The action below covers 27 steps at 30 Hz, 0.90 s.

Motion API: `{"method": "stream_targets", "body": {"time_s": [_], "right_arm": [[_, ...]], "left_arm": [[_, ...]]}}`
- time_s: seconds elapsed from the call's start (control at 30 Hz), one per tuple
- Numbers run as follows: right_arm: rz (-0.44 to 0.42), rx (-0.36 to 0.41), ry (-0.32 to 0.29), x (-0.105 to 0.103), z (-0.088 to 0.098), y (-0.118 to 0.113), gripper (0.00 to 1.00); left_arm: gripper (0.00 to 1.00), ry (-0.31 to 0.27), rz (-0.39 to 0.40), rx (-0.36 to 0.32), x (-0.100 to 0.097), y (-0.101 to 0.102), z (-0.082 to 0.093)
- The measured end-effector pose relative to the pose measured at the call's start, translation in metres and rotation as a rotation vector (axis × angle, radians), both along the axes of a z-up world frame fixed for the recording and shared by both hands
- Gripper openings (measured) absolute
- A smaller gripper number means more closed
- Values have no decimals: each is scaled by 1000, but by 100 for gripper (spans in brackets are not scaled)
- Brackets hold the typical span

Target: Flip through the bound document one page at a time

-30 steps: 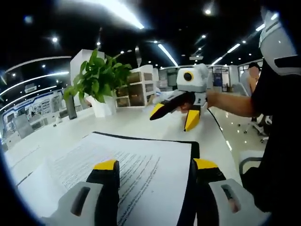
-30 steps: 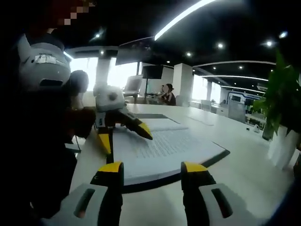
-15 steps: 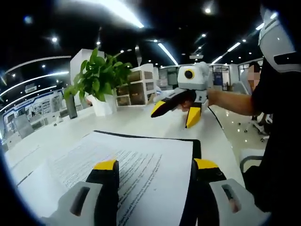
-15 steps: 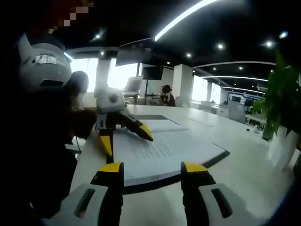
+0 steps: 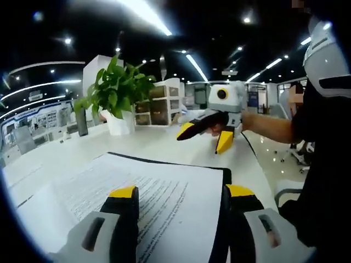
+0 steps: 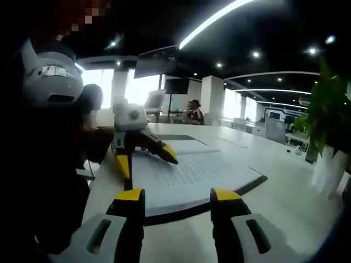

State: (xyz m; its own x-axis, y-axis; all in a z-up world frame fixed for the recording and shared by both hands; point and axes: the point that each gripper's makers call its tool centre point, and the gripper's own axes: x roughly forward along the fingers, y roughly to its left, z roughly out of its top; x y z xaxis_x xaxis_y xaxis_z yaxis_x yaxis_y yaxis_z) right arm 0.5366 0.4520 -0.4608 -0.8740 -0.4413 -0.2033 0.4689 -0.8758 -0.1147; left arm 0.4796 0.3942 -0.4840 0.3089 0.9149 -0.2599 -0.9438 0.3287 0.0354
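White table [image 5: 164, 143], bound document [image 5: 142, 192] lying open, flat

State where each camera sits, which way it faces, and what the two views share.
Left gripper view: rides the left gripper, low over the bound document, facing the potted plant and the right gripper; the person's forearm shows.
Right gripper view: rides the right gripper, off the document's edge, facing the left gripper.
Shared: document, white table, plant, both grippers.

Both grippers [image 5: 180, 198] [image 6: 176, 204] are sporting yellow-tipped black jaws on grey-white bodies; the person's wearing a dark top [image 5: 323, 164].
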Motion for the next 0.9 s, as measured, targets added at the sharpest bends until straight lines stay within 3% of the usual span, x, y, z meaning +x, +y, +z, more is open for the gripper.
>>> {"method": "stream_targets", "body": {"time_s": [0.27, 0.5, 0.9], "right_arm": [[2, 5, 1, -1, 0, -2, 50], [1, 3, -2, 0, -3, -3, 50], [3, -3, 3, 2, -2, -3, 50]], "left_arm": [[63, 38, 6, -10, -1, 1, -5], [63, 20, 5, -17, -2, 1, -6], [61, -62, 9, -14, -4, 0, 0]]}}
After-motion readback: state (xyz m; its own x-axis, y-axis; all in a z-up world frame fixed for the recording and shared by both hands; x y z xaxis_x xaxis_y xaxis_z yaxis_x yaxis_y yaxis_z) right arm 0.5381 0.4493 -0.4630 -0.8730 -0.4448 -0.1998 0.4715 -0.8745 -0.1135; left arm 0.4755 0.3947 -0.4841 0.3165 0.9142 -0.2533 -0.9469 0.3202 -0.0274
